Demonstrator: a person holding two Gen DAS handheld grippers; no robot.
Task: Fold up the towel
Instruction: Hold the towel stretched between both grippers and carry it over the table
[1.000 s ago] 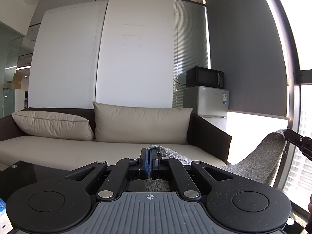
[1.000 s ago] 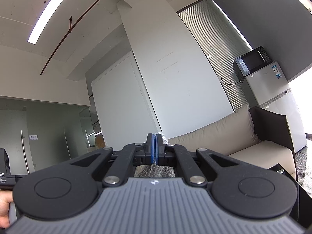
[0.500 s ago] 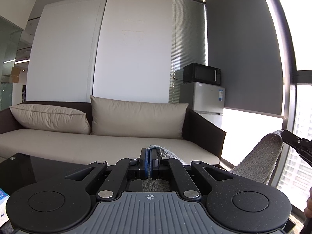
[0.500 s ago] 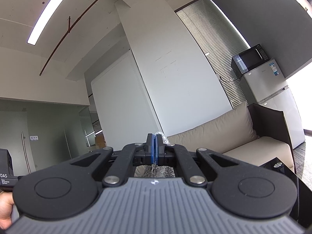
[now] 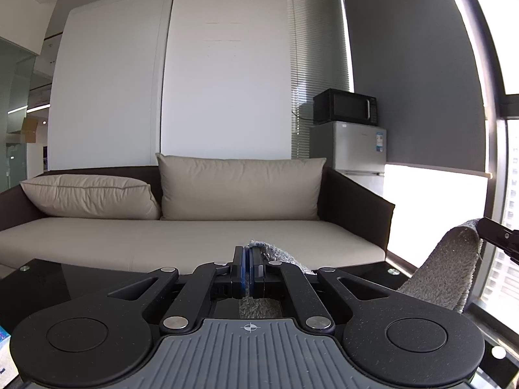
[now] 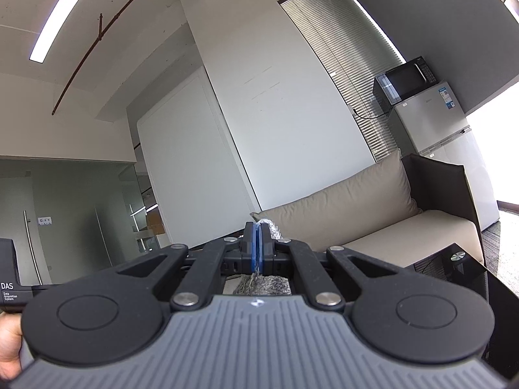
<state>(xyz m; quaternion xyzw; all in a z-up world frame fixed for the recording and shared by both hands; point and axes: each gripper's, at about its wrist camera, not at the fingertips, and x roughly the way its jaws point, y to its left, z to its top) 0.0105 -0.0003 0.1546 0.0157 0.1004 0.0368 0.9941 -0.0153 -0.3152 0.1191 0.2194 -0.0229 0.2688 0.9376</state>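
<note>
Grey fleece towel is up in the air, hung between the two tongs, above the black glass table. Left gripper clamped tight on one corner, right gripper pinched on another. Sofa behind it. No fold visible yet; looks like the lift-and-spread stage. Still to do, I'd guess: lay it down, bring edges together, flatten.

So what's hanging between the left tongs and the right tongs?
In the left wrist view, the gray towel spans from the left tongs to the right tongs.
</note>
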